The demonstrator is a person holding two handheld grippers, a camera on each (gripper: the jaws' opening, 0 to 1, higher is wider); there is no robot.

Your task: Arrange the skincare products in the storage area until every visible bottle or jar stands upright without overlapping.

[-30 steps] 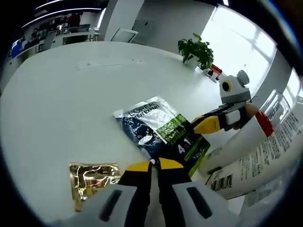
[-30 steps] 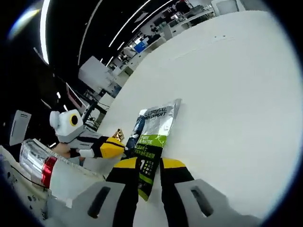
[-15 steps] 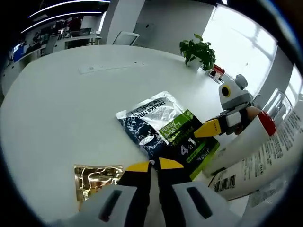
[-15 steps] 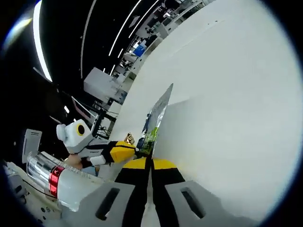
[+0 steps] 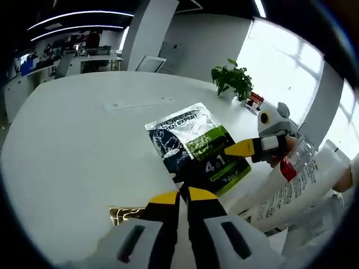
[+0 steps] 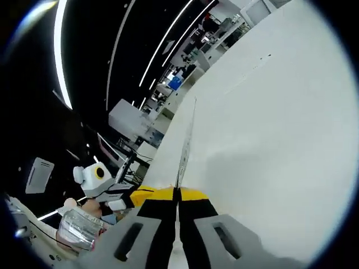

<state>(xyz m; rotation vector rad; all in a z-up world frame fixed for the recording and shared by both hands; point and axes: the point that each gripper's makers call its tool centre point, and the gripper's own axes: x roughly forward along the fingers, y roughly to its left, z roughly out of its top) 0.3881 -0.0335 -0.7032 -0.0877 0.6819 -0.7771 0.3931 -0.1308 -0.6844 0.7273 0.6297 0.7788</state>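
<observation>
Right gripper [image 6: 175,196]: yellow-tipped jaws pressed together on the bottom edge of the L'Oréal Men Expert sachet [image 6: 185,143], seen edge-on as a thin sliver rising from between the tips. In the left gripper view the same sachet [image 5: 197,147] faces the camera, lifted clear of the white table [image 5: 73,140], with the right gripper [image 5: 238,148] pinching its right edge. Judgement: a flat pouch cannot stand alone, so it is held up by one edge, likely to carry it toward the standing products.

Left gripper [image 5: 179,196]: jaws shut, tips touching, nothing between them; the sachet's lower corner hangs just above the tips. A gold foil sachet [image 5: 126,213] lies flat on the table beside the left jaw. A white tube with a red band [image 5: 297,182] leans at the right, near the right gripper.

Pose: right gripper rolled so the table runs steeply across its view, a hand [image 5: 279,161] behind it. Left gripper is angled down at the table
</observation>
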